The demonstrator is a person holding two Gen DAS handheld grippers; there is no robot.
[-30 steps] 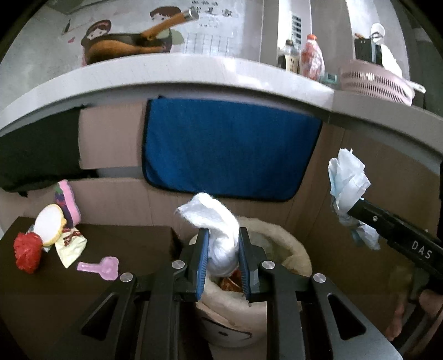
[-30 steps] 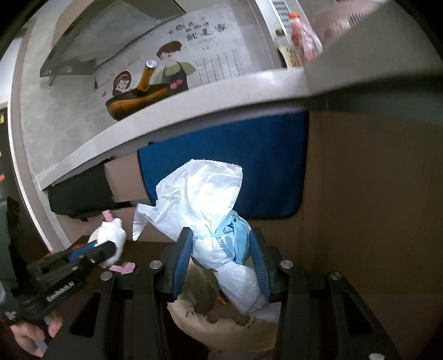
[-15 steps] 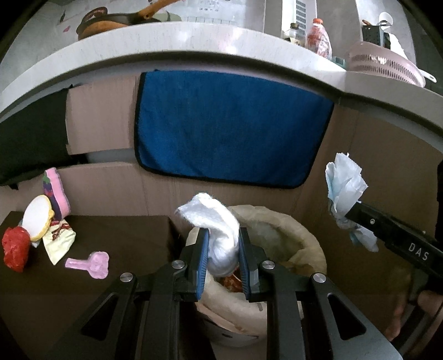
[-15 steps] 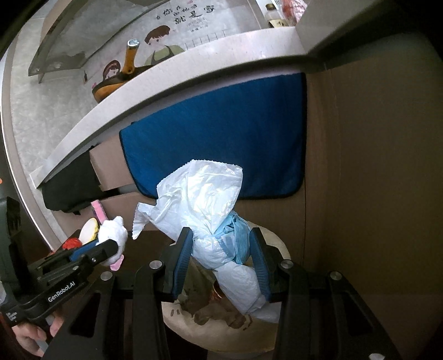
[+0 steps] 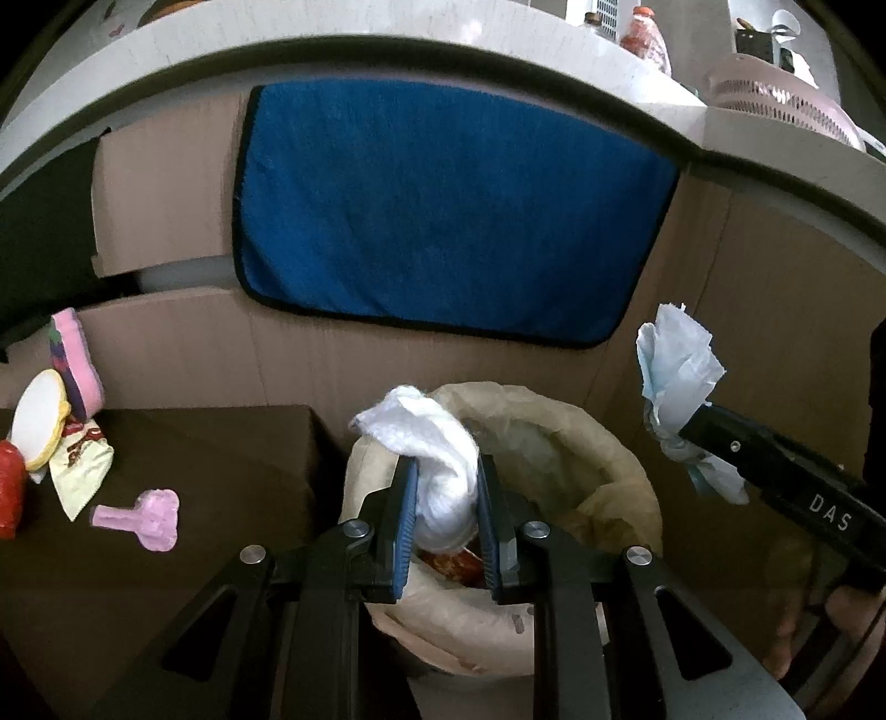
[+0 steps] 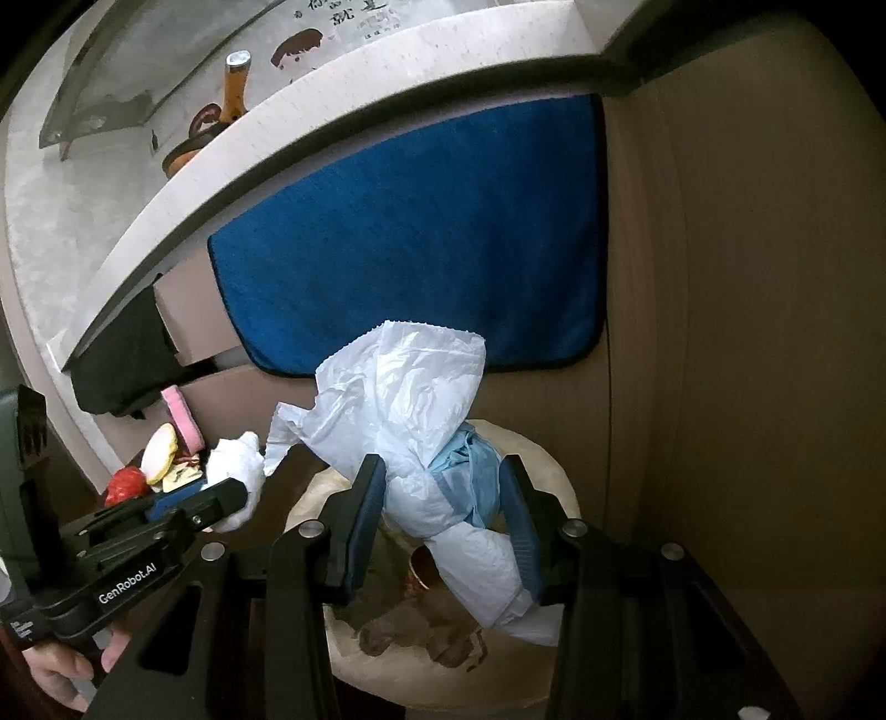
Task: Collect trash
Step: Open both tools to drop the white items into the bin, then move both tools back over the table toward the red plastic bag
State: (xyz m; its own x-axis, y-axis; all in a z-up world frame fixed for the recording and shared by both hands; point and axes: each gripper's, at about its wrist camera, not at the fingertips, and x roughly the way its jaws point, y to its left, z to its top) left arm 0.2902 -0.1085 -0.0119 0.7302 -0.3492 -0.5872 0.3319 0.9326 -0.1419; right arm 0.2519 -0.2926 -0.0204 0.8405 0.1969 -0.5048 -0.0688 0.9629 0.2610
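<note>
Descent has brought my left hand-held gripper (image 5: 446, 512), clamping tissue wad (image 5: 437, 471), and right hand-held gripper (image 6: 443, 515), clamping crumpled wrapper (image 6: 410, 421), over the bin (image 5: 620, 476), ready for release.

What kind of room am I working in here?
Most likely a home kitchen: a stone countertop carrying a bottle and a pink colander, with a lined trash bin below.
</note>
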